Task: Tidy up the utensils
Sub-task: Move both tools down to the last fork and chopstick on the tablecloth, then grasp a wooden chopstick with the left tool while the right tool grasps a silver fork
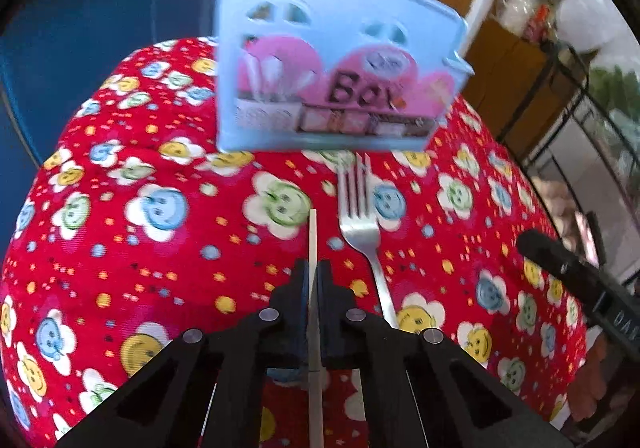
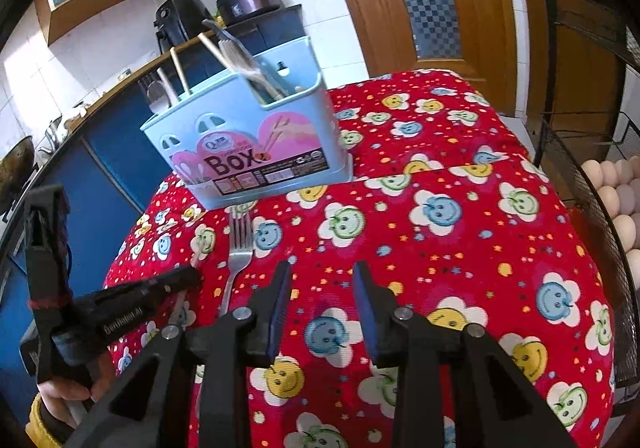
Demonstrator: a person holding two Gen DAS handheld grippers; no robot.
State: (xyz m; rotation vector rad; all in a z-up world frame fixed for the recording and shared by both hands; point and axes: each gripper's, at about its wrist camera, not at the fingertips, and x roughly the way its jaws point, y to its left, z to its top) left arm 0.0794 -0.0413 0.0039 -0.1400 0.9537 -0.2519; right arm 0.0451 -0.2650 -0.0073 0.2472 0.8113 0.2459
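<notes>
Left wrist view: the left gripper [image 1: 313,280] is closed on a pale chopstick [image 1: 313,236], its pads pressed against either side of the stick. The chopstick's long axis runs along the gripper's fingers, its free end pointing away from the camera toward the blue utensil box [image 1: 332,59], which stands at the far part of the red patterned tablecloth [image 1: 140,248]. A metal fork [image 1: 362,232] lies flat on the cloth just right of the chopstick, nearly parallel to it, tines pointing at the base of the box and close to it, handle toward the camera.

Right wrist view: the right gripper [image 2: 322,288] hovers over the cloth with its jaws partly apart and nothing between them. The box holds chopsticks and other utensils standing upright or leaning. The fork lies left of the right gripper, between the two grippers. A hand [image 2: 68,392] holds the left gripper at the lower left.
</notes>
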